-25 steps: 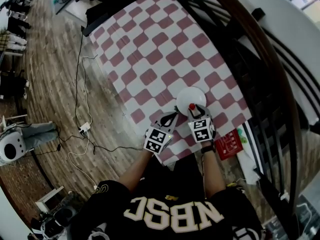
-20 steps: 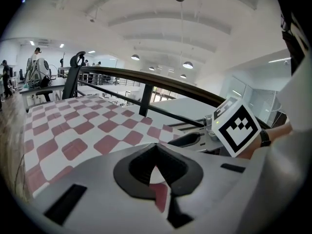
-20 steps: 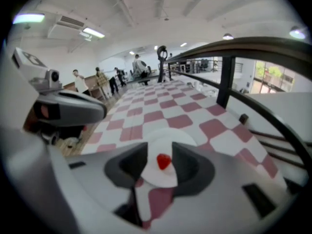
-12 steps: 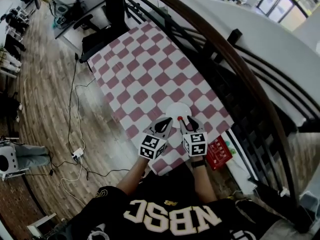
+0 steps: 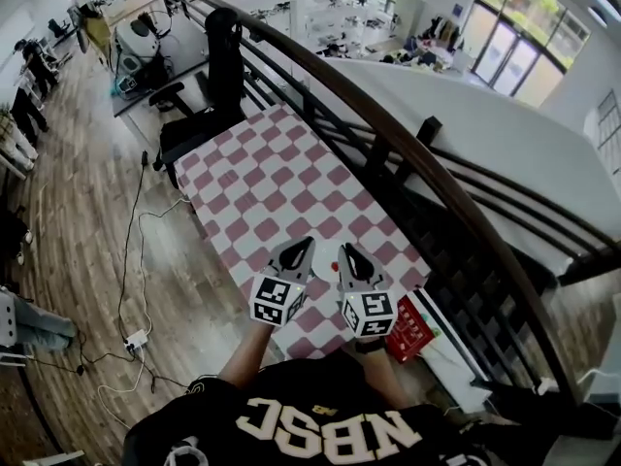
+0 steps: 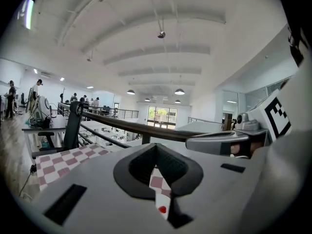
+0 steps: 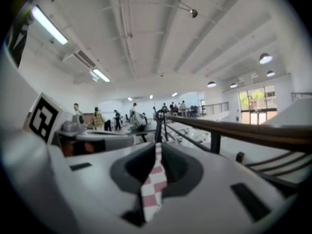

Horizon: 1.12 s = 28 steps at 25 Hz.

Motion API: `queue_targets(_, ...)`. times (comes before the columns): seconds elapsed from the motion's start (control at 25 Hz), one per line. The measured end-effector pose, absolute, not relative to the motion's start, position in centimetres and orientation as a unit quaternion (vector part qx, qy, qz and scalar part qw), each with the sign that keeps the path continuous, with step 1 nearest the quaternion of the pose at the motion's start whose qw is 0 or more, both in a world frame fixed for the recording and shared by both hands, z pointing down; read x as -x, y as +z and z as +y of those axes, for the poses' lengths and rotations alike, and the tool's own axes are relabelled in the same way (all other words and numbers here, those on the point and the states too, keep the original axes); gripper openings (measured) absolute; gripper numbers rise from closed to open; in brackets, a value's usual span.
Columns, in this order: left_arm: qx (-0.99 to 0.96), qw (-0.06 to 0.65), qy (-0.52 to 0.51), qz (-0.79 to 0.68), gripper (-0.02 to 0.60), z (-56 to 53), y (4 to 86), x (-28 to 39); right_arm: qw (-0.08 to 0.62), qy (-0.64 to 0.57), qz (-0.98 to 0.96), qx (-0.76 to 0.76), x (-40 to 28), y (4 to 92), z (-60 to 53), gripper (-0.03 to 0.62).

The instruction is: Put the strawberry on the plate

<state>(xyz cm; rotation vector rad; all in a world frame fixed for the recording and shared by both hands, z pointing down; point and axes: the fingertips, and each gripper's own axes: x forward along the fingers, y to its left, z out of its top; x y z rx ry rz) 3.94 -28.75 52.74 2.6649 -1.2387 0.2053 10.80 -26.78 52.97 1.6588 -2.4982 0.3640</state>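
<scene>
The strawberry (image 6: 162, 209) shows as a small red spot on a white surface, seen through the slit of my left gripper (image 6: 157, 165). In the head view only a sliver of the white plate (image 5: 332, 270) shows between the two grippers, near the table's front edge. My left gripper (image 5: 302, 244) is raised level, its jaws drawn to a point with nothing in them. My right gripper (image 5: 343, 250) hangs beside it; its jaws are closing on nothing, and only a thin slit of checked cloth shows between them in the right gripper view (image 7: 158, 152).
The table carries a red-and-white checked cloth (image 5: 262, 178). A dark curved railing (image 5: 388, 124) runs along its far and right sides. A red packet (image 5: 408, 330) lies by the right hand. Cables (image 5: 136, 260) trail over the wooden floor on the left, and a black chair (image 5: 209, 95) stands at the table's far end.
Both grippers have drawn back from the plate and tipped up toward level. The right jaws, wide around the strawberry before, have come nearly together with nothing in them. The head view has tilted up.
</scene>
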Motion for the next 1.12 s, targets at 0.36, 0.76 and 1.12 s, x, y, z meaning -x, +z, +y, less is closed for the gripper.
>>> queue_targets(0.36,-0.903,0.053,0.013,-0.426,0.009,-26.8,45.5,-2.5,0.045,0.009,-0.818,-0.574,-8.6,44.9,-25.5,0.020)
queue_targets(0.76,-0.912,0.028,-0.001,-0.409,0.009,-27.0,44.1,-3.2,0.053,-0.007,-0.804,-0.593,-10.0,45.3,-25.0,0.018)
queue_targets(1.12,-0.918,0.026,0.017,-0.395,0.009,-25.9,44.6,-4.0,0.051,0.011,-0.792,-0.608,-11.4,46.2,-24.2,0.019)
